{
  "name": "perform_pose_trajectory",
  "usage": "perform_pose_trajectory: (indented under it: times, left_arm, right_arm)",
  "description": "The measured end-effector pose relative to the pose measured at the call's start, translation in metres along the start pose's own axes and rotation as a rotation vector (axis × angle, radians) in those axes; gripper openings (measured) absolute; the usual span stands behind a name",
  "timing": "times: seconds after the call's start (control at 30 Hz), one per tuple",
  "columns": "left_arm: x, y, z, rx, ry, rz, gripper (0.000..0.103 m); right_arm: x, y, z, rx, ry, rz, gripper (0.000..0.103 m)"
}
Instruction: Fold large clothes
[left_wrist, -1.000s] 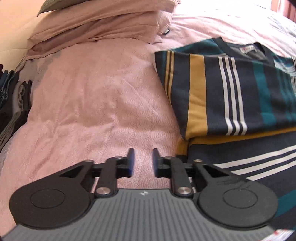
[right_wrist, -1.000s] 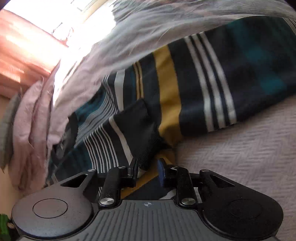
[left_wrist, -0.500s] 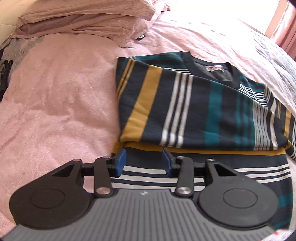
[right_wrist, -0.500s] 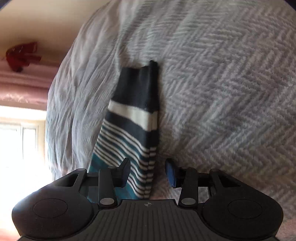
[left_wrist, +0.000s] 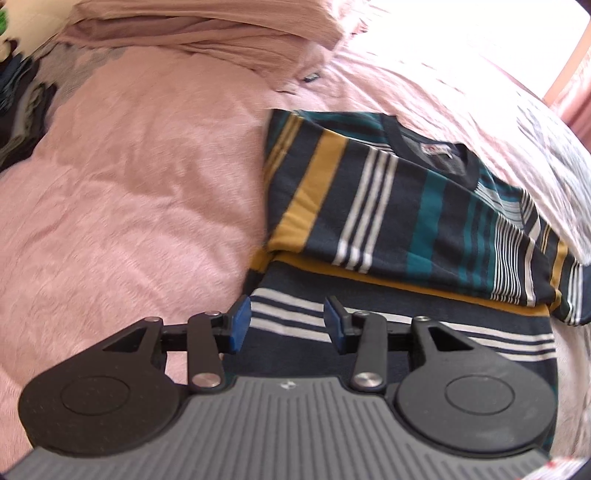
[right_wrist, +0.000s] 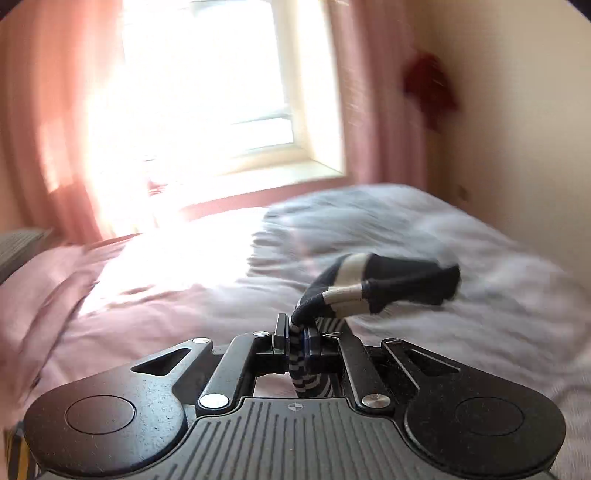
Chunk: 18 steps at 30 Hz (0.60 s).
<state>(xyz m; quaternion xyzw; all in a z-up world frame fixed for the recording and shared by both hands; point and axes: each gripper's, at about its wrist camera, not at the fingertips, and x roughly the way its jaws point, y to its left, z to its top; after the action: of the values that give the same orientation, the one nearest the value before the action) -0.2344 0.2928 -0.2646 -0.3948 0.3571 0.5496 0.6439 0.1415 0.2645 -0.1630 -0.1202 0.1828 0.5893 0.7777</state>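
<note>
The right gripper (right_wrist: 295, 338) is pinching the striped shirt's sleeve (right_wrist: 388, 284), lifting it above the bed (right_wrist: 480, 258); the left gripper (left_wrist: 287, 320) is hovering spread-fingered over the folded striped shirt (left_wrist: 406, 206).

We hold our left gripper (left_wrist: 287, 325) spread wide and low, while our right gripper (right_wrist: 296, 338) is clamped tight on cloth.

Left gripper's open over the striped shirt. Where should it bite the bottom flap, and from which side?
Take the striped shirt at the near-left corner of its unfolded lower panel, coming in from the bedspread side. That hem lies flat and single-layered, right ahead of the open left gripper.
</note>
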Motion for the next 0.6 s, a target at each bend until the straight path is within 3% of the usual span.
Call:
perform_pose_trajectory:
  times: [0.13, 0.17, 0.2, 0.27, 0.37, 0.43, 0.53, 0.6]
  left_arm:
    - [-0.008, 0.022, -0.006, -0.056, -0.006, 0.007, 0.038]
    - [-0.009, 0.028, -0.008, -0.068, -0.003, 0.012, 0.038]
    - [-0.009, 0.033, -0.01, -0.08, 0.003, 0.015, 0.038]
    - [-0.009, 0.043, -0.013, -0.103, 0.019, 0.009, 0.039]
    - [-0.008, 0.055, -0.019, -0.112, 0.032, 0.013, 0.039]
    - [-0.004, 0.061, -0.022, -0.112, 0.04, 0.019, 0.04]
    - [0.004, 0.061, -0.018, -0.105, 0.048, 0.015, 0.04]
    - [0.011, 0.054, -0.01, -0.076, 0.034, 0.003, 0.04]
  right_arm:
    - [-0.042, 0.157, -0.034, -0.337, -0.075, 0.355, 0.004]
    - [-0.049, 0.19, -0.053, -0.412, -0.051, 0.427, 0.013]
    - [-0.049, 0.218, -0.072, -0.498, 0.018, 0.473, 0.039]
    - [-0.043, 0.253, -0.113, -0.619, 0.176, 0.493, 0.065]
    - [-0.038, 0.254, -0.158, -0.649, 0.319, 0.502, 0.065]
    - [-0.026, 0.225, -0.171, -0.634, 0.396, 0.466, 0.065]
    - [-0.006, 0.175, -0.178, -0.572, 0.461, 0.346, 0.064]
    - [0.002, 0.139, -0.173, -0.534, 0.458, 0.259, 0.063]
